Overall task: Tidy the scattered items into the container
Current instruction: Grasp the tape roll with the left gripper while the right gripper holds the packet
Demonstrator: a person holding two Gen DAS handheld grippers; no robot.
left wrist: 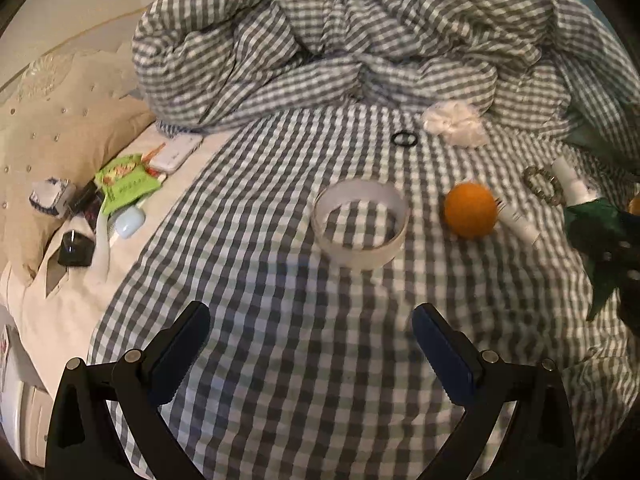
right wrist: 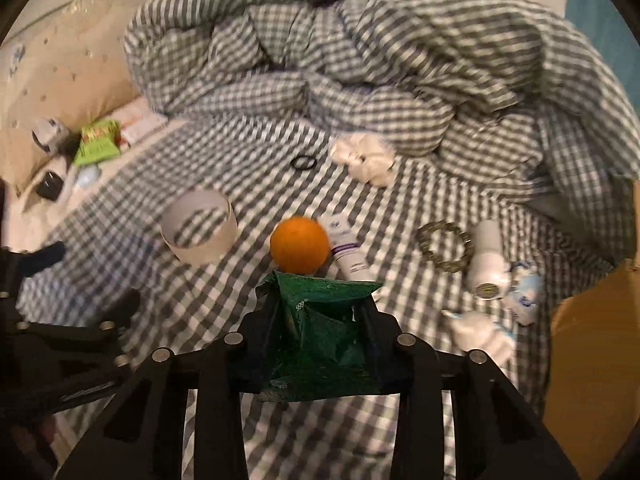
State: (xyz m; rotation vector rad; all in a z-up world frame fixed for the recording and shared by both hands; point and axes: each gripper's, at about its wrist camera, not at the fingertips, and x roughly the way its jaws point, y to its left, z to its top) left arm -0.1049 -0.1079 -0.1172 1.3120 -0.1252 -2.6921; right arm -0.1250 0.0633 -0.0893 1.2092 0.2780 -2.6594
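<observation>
Gingham bed sheet [left wrist: 280, 360] covers the near and middle area. Crumpled gingham duvet [left wrist: 340, 40] heaped at the far side. Beige pillow [left wrist: 60, 120] with small studs far left. White bedding [left wrist: 60, 300] runs along the left edge. Teal wall [right wrist: 600, 20] patch far right, behind the duvet.

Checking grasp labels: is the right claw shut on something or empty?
Shut on the green packet: the right claw pinches the crumpled foil from both sides.
</observation>
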